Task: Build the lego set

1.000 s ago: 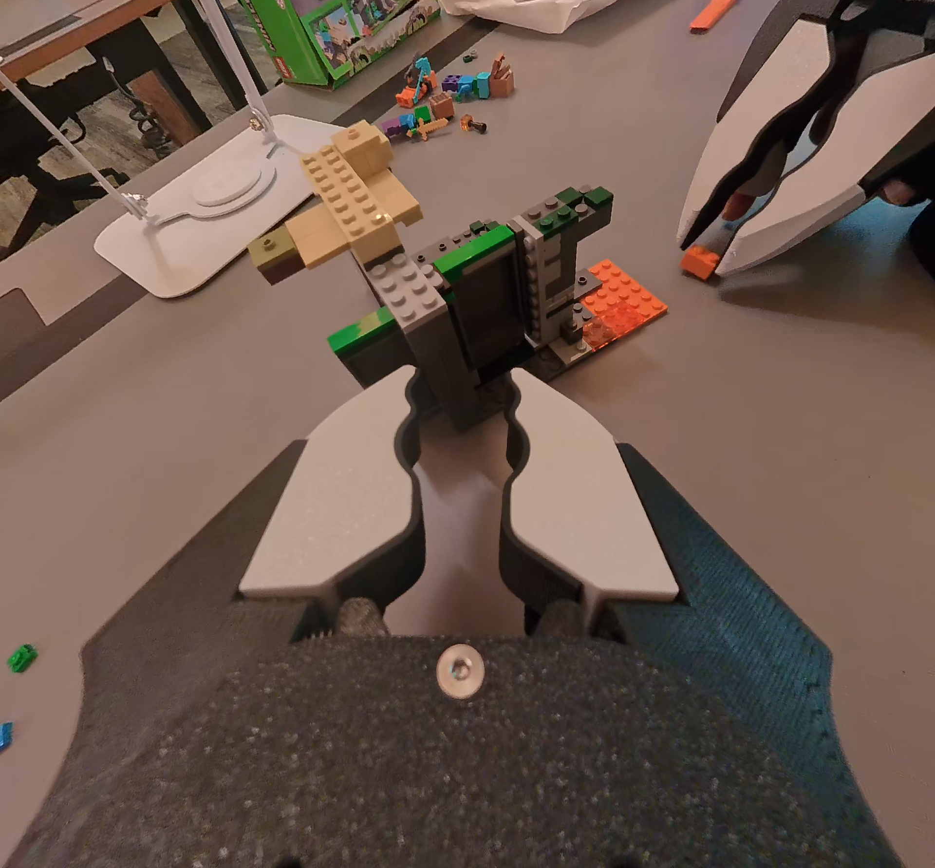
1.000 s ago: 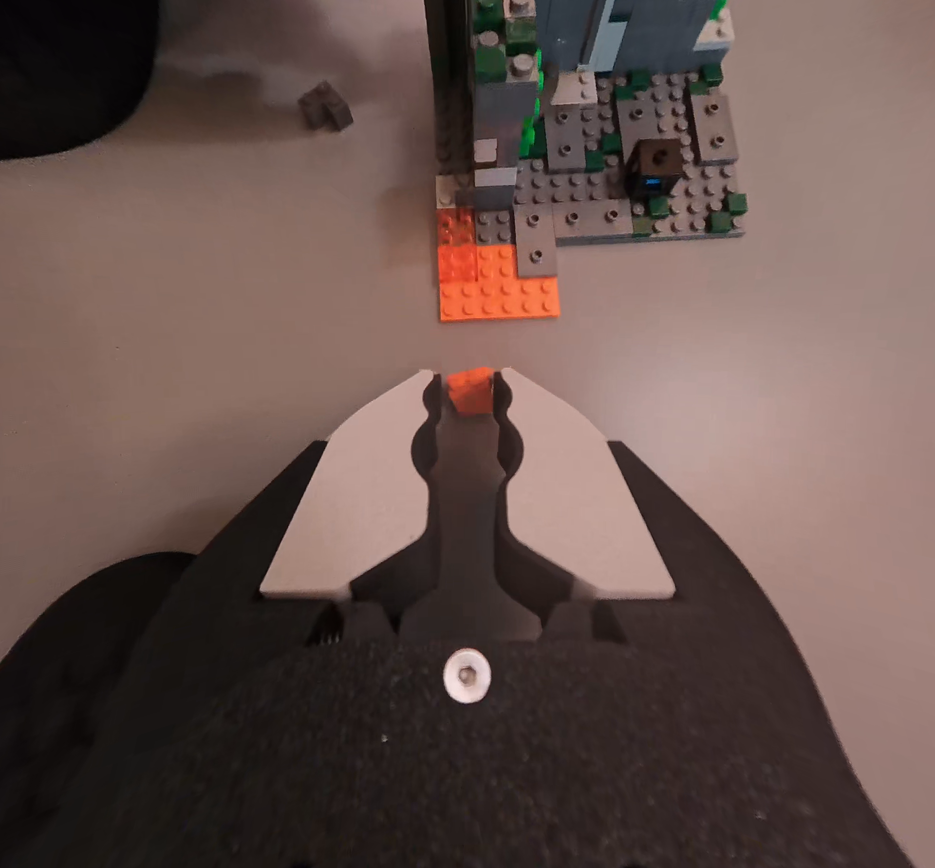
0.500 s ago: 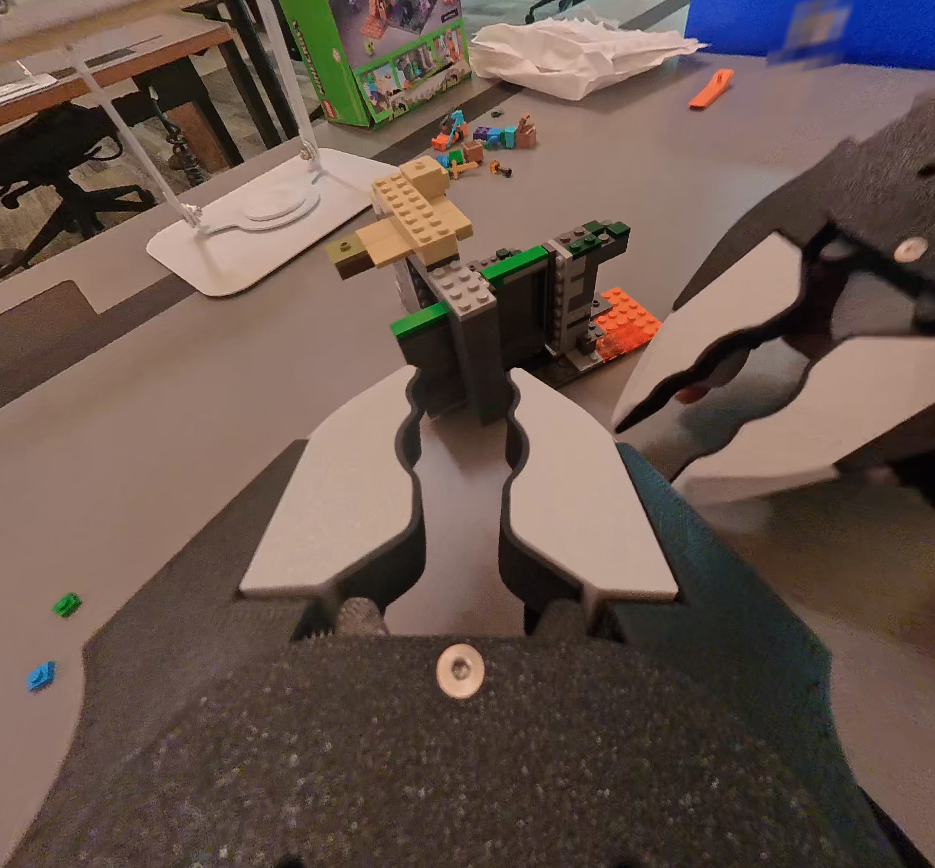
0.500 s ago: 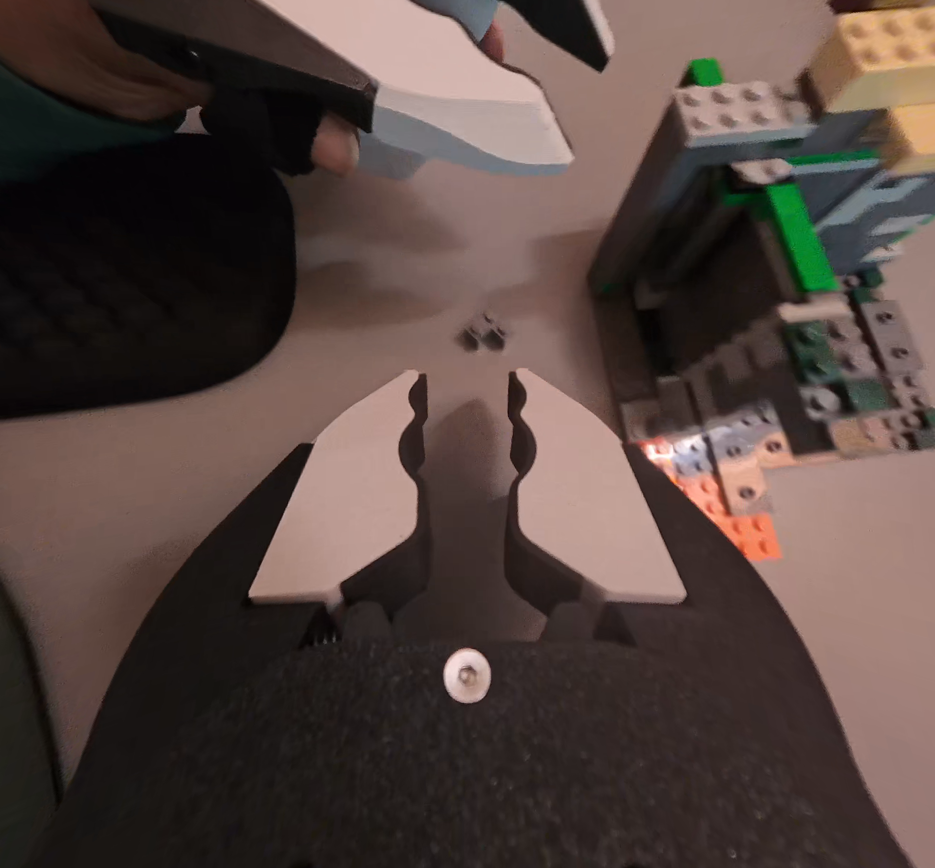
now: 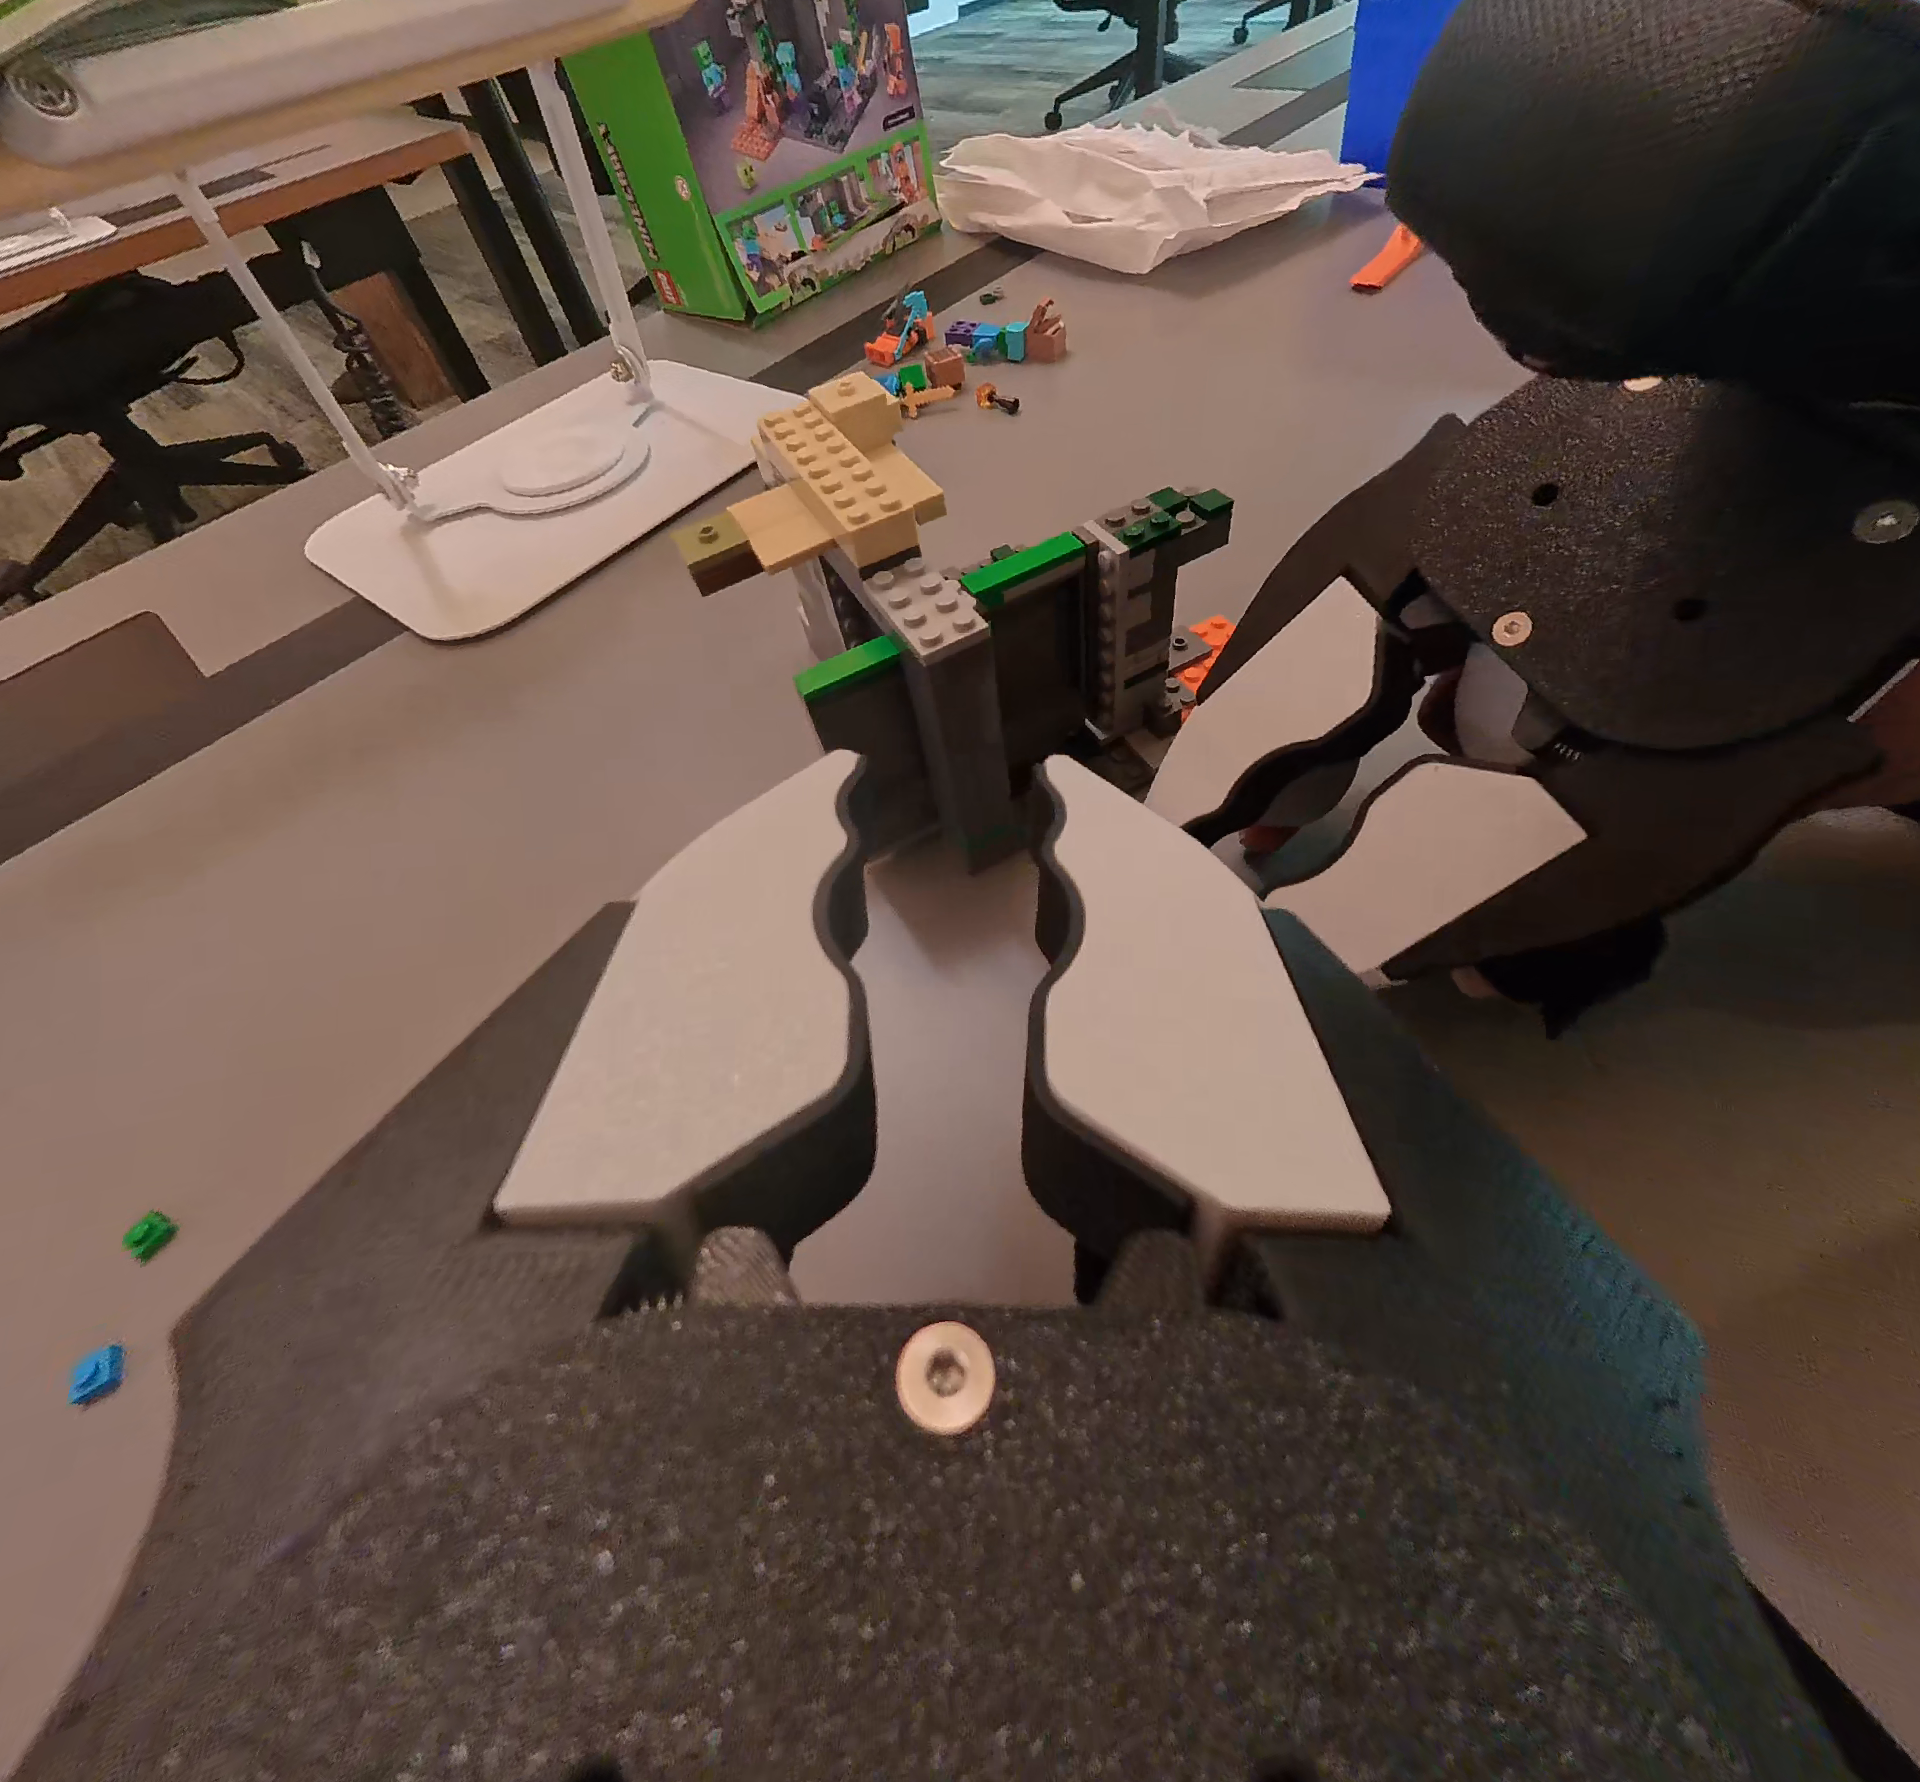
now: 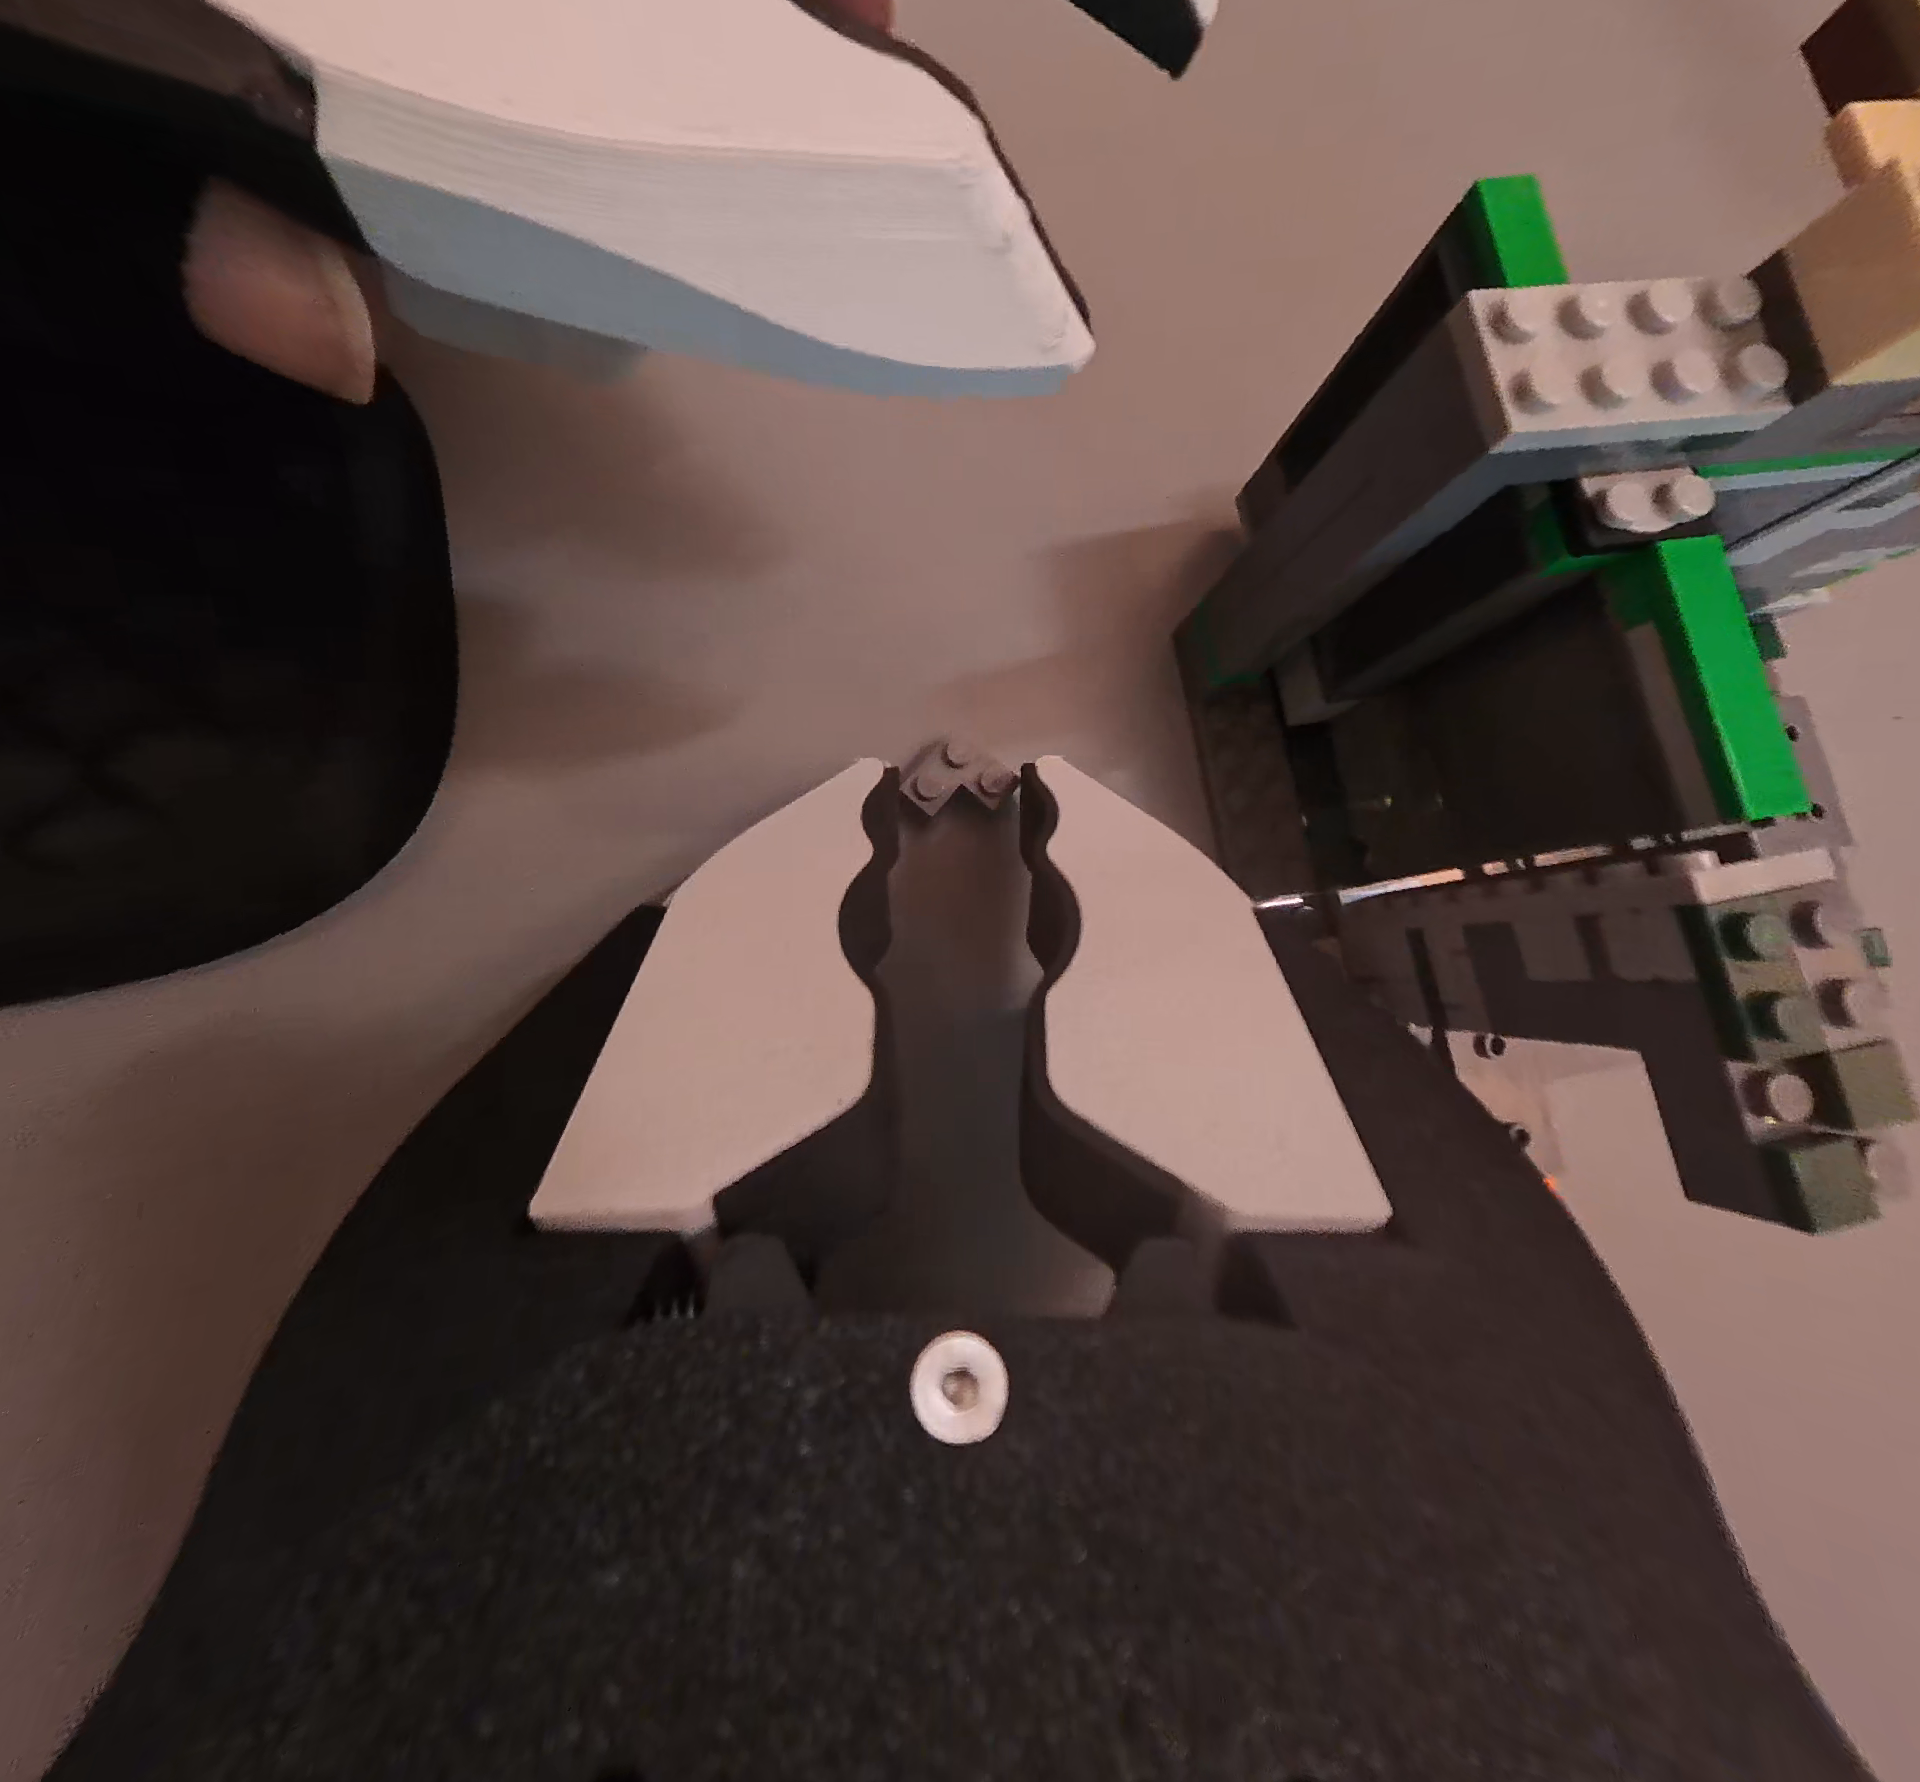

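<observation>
The right gripper pointed down at the table, its jaws narrowed around a small grey piece at their tips; whether they pinched it could not be told. The left gripper stood open, holding nothing, its tips flanking the near edge of the lego build. Farther back lay loose pieces, the green box and crumpled paper.

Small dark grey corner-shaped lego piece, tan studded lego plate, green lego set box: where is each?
Small dark grey corner-shaped lego piece (image 6: pixel 958 785): right wrist view, studded top.
Tan studded lego plate (image 5: pixel 844 485): left wrist view, studded top surface.
Green lego set box (image 5: pixel 665 174): left wrist view, green side panel.
</observation>
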The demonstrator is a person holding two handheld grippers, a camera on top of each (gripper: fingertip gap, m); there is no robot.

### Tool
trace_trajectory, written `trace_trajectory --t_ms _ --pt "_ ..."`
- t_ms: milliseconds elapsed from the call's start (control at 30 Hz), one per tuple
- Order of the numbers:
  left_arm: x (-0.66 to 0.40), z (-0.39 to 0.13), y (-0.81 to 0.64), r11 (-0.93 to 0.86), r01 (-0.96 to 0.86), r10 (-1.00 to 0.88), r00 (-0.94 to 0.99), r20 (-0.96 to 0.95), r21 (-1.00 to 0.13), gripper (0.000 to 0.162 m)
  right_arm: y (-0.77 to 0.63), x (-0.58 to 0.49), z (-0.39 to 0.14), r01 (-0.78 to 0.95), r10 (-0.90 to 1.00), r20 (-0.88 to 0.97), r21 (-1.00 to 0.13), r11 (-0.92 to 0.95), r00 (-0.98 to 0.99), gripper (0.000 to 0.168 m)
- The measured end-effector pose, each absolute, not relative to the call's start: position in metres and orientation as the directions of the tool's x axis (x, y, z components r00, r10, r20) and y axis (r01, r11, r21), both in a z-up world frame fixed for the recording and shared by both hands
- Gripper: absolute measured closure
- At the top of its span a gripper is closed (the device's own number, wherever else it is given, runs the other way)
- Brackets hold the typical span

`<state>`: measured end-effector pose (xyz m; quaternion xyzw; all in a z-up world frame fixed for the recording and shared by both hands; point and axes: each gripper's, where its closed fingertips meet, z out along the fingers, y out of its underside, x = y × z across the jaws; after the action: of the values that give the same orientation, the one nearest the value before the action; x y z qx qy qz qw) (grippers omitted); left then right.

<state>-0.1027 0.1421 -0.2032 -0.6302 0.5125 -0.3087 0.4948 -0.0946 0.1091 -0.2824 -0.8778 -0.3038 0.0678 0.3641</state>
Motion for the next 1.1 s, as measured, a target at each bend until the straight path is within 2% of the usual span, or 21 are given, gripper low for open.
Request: trace_trajectory --t_ms 233,433,800,1100 --pt "-0.098 -0.209 0.137 0.018 -0.361 -0.959 0.259 -0.119 -0.932 0.134 0.097 -0.097 -0.260 0.547 0.709 0.136 -0.740 -0.392 0.692 0.147" --pt "-0.094 -0.217 0.134 0.025 -0.390 -0.964 0.235 -0.126 -0.921 0.134 0.081 -0.072 -0.242 0.613 0.780 0.206 -0.743 -0.269 0.592 0.147" --pt "-0.089 -0.226 0.136 0.027 -0.426 -0.963 0.231 -0.138 -0.905 0.135 0.067 -0.016 -0.247 0.610 0.776 0.195 -0.739 -0.286 0.600 0.147" --pt "-0.084 -0.235 0.135 0.070 -0.473 -0.957 0.217 -0.193 -0.878 0.136 0.043 -0.029 -0.265 0.668 0.891 0.153 -0.718 -0.197 0.427 0.147"
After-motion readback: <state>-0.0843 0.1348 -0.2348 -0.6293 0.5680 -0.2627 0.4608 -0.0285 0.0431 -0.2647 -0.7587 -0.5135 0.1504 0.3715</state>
